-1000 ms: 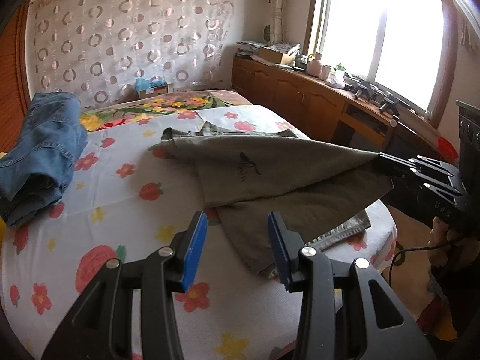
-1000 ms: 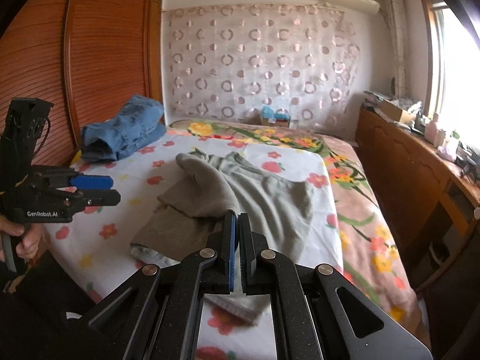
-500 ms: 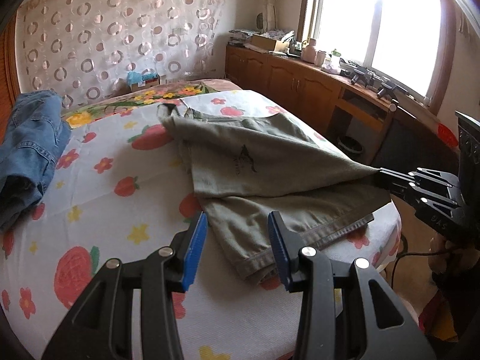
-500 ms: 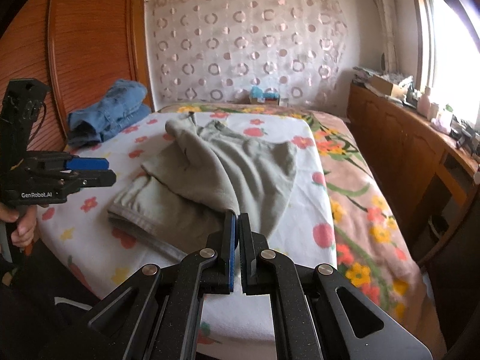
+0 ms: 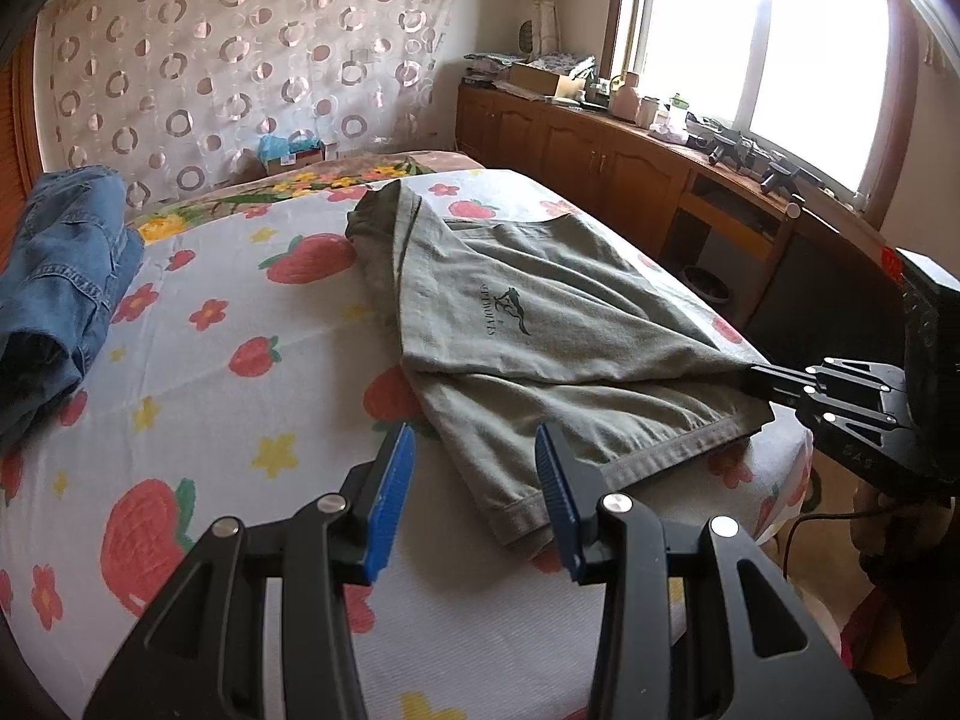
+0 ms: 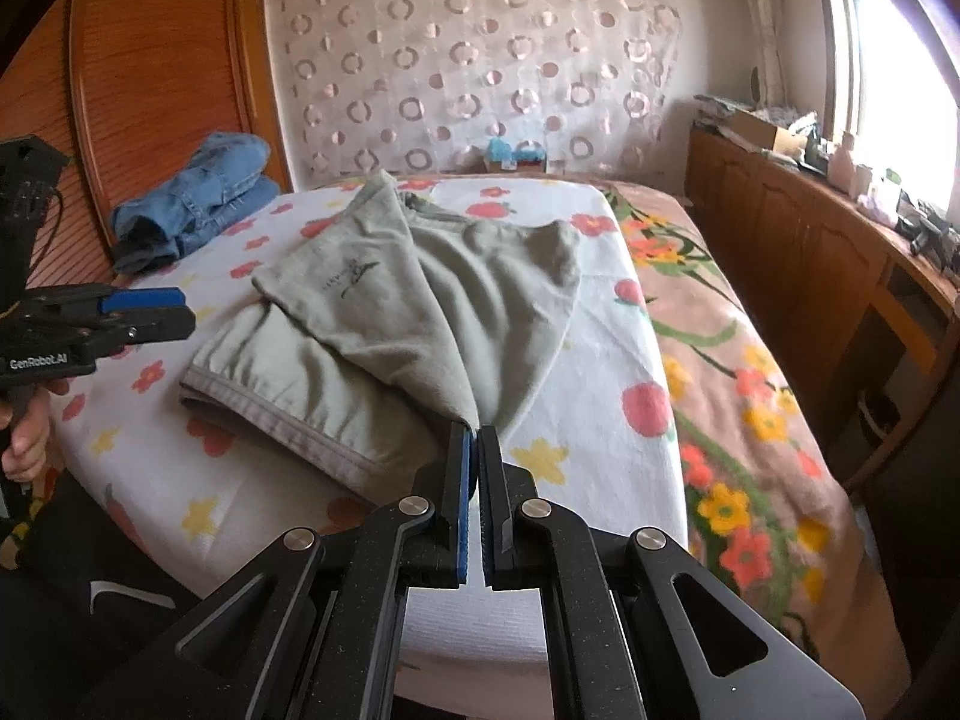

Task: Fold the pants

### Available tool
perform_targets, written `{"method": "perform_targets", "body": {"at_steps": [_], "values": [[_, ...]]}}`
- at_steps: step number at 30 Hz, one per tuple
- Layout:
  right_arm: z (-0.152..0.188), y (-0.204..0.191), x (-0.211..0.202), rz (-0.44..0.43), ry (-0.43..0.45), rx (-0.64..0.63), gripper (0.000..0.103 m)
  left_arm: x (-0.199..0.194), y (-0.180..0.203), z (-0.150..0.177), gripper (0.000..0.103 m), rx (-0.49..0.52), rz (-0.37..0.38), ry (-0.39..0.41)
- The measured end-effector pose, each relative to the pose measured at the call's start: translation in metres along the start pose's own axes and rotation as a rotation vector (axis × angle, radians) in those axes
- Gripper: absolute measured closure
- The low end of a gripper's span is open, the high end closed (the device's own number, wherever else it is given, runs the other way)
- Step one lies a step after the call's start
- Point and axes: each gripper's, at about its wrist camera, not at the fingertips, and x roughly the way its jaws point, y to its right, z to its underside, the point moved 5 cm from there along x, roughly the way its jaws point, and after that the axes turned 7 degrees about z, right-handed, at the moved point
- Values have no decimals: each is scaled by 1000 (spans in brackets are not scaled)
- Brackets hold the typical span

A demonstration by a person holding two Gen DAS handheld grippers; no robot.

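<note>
Olive-grey pants point(image 5: 528, 324) lie on the floral bed sheet point(image 5: 240, 312), one layer folded over the other, a small dark logo on top. They also show in the right wrist view point(image 6: 384, 312). My right gripper point(image 6: 478, 429) is shut on a pinched corner of the top layer and holds it stretched toward the bed's near edge; it shows in the left wrist view point(image 5: 750, 375) at the right. My left gripper point(image 5: 474, 450) is open and empty, just above the sheet beside the hem corner; it appears at the left in the right wrist view point(image 6: 174, 309).
Folded blue jeans point(image 5: 60, 264) lie at the bed's far left, also in the right wrist view point(image 6: 192, 204). A wooden cabinet point(image 5: 600, 162) with clutter runs under the window on the right. A patterned curtain point(image 5: 240, 72) hangs behind the bed. A wooden wardrobe point(image 6: 156, 78) stands left.
My right gripper has pulled the top layer of the pants across and down, so the pants now lie flatter and closer to the bed's near edge. My left gripper stays open.
</note>
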Motion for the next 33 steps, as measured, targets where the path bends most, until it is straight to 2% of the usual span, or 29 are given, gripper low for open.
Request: {"method": "perform_targets", "body": {"at_steps": [10, 13, 14, 15, 17, 25, 33], "values": [[0, 0, 4, 6, -6, 7, 102, -2, -6, 2, 62, -14, -9, 7], [-6, 1, -1, 11, 10, 9, 96, -4, -8, 1, 62, -16, -9, 13], [-8, 0, -3, 9, 18, 9, 90, -5, -9, 0, 62, -13, -9, 16], [-13, 0, -6, 10, 33, 10, 78, -6, -10, 0, 62, -10, -10, 18], [-20, -1, -10, 2, 52, 11, 70, -8, -12, -2, 62, -2, -15, 25], [-55, -31, 3, -73, 62, -27, 70, -19, -34, -20, 62, -10, -41, 58], [-82, -72, 37, -140, 18, -76, 70, -22, -58, -36, 62, 14, -67, 62]]}}
